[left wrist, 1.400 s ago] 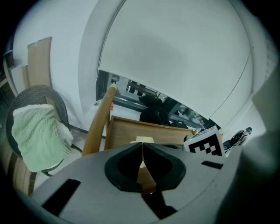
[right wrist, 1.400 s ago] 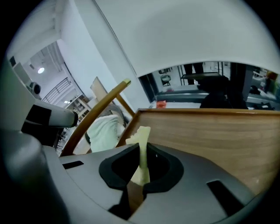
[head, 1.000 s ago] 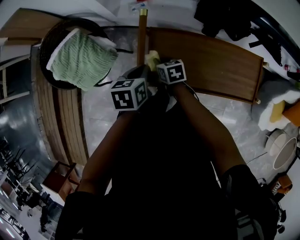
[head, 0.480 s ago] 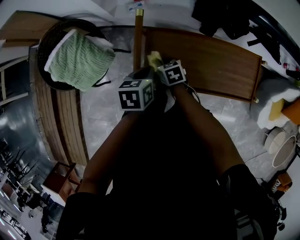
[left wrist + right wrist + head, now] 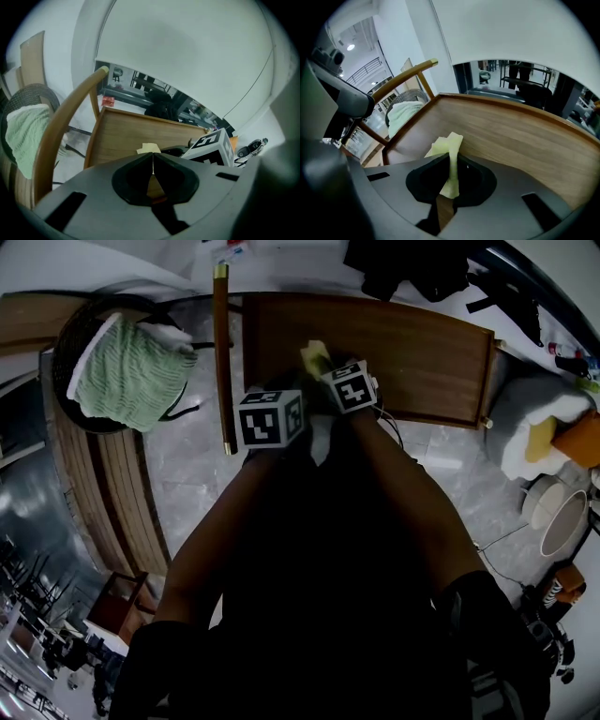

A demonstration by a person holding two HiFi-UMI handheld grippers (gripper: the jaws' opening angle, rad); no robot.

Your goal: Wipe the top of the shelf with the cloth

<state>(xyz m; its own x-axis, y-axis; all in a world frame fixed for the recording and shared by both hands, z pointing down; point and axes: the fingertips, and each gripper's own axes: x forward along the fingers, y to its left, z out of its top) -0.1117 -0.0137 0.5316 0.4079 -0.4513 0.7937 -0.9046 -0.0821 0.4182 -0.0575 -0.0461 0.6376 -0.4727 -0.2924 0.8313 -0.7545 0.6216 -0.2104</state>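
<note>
- Two grippers sit side by side over the near left corner of the shelf top [image 5: 412, 352], and I am holding both of them closed.
- My right gripper [image 5: 451, 161] is clamped on the cloth [image 5: 446, 143]. It is a pale yellow strip that stands up between the jaws and pokes out past their tips.
- The cloth hangs over the bare wood close to the shelf's left edge. I cannot tell whether it touches the surface.
- My left gripper [image 5: 153, 161] is just left of the right one, with its jaws pressed together and nothing between them. The cloth shows a little way beyond its tips.
- A wooden pole [image 5: 222, 362] with a brass end runs near to far just left of the shelf, with a strip of grey floor between them.
- Further left stands a dark round basket [image 5: 70, 343] with a green knitted towel [image 5: 131, 371] heaped in it.
- Dark clothing [image 5: 412, 263] lies at the far side, and a white and orange bundle [image 5: 544, 427] sits off the shelf's right end.
- From the head view, my arms and the marker cubes cover the jaws and the near floor, and only a tip of cloth peeks out. The gripper views show the grip itself.
- The left gripper view also catches the right gripper's marker cube [image 5: 213, 145], just to its right.
</note>
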